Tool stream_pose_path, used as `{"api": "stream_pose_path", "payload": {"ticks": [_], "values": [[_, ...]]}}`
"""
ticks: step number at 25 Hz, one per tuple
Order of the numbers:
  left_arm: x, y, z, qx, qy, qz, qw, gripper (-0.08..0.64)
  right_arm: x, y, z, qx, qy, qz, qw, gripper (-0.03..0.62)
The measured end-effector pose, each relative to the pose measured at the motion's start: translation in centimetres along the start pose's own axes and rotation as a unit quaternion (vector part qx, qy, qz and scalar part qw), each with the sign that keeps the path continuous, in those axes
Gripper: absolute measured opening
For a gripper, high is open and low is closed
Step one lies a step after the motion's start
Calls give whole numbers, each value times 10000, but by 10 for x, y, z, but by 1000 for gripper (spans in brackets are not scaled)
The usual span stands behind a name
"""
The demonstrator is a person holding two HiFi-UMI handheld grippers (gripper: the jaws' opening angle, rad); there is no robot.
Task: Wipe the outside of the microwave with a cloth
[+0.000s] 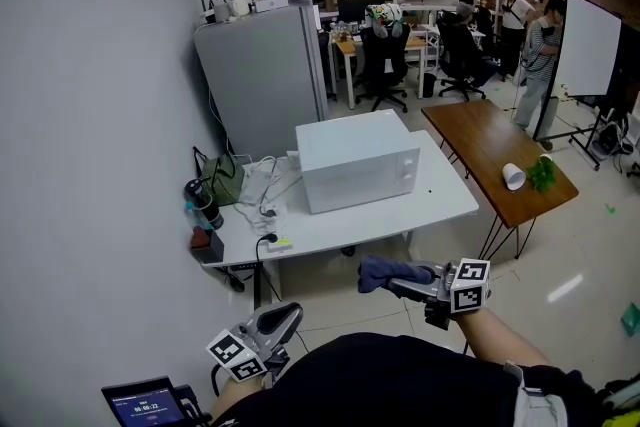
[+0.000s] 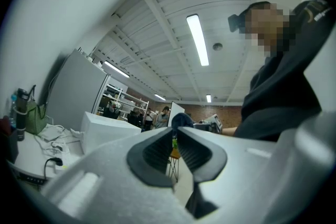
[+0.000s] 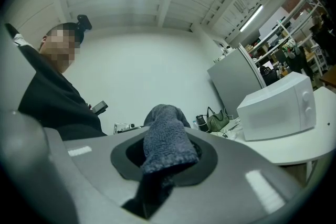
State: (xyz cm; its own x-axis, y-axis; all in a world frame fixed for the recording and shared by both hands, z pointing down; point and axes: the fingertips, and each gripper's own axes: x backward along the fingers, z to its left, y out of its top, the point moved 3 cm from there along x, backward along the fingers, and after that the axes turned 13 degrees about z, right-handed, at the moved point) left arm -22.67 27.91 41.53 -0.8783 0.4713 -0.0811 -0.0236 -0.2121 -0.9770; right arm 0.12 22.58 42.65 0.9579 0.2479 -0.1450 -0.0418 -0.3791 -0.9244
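Okay so the cloth, a fuzzy dark blue-grey one, is being clamped by the right gripper. The jaws are being squeezed onto the fabric, and in the right gripper view the gap between the pads is being filled by it, with a bunched end being pushed out past the tips. That gripper is being held out in front of the person's body, off the near edge of the white table and apart from everything on it. The microwave, white and boxy, is being carried by that table around its middle, with its front being turned toward the person. It isn't being touched by the cloth or by either gripper. The left gripper is being kept low and close to the body, its jaws being drawn together at the tips with nothing gripped between them. On its left the microwave is being flanked by a tangle of white cables, a green bag and a dark bottle. Behind it, the corner is being taken up by a tall grey cabinet. Off to the right, a white cup and a small green plant are being carried by a wooden table.
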Motion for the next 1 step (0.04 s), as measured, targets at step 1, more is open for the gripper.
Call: {"api": "stream_pose_path", "payload": {"ticks": [1], "values": [[-1,-1,0,-1,-3,3,10000,27,2,-1,0,8,-12,7,10000,69]]}}
